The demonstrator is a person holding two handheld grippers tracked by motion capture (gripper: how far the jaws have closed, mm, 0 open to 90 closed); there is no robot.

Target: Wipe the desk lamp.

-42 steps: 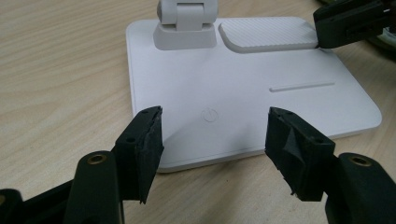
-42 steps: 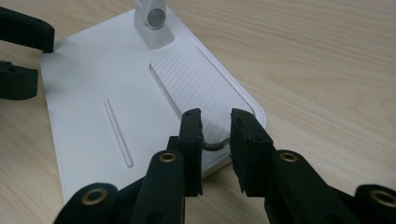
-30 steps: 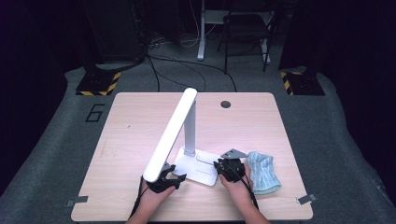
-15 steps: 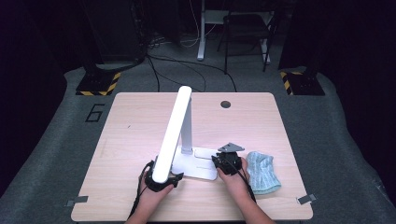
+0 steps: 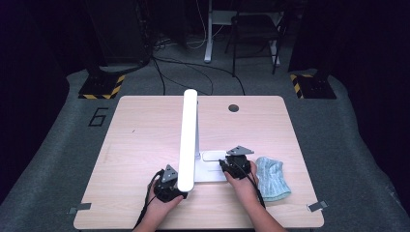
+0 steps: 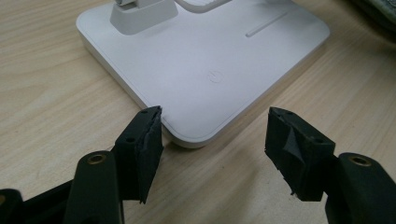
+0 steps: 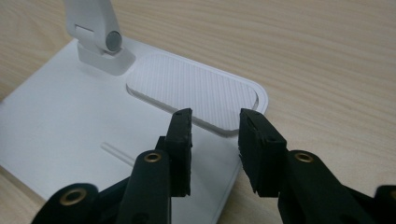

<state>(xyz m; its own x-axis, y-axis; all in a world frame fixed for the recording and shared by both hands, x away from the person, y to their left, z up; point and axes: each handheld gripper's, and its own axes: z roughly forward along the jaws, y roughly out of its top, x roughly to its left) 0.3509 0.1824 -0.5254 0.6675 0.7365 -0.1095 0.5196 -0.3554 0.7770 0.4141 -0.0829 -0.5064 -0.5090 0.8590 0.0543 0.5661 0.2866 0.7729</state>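
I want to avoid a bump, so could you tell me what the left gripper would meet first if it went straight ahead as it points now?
Most likely the near corner of the white lamp base, which lies just beyond the open left gripper.

The right gripper hovered with its two black jaws parted over the flat white plastic lamp base. Just beyond the fingertips lay a ribbed oval pad, with the lamp's hinged white stem farther left, all on the pale wooden table.
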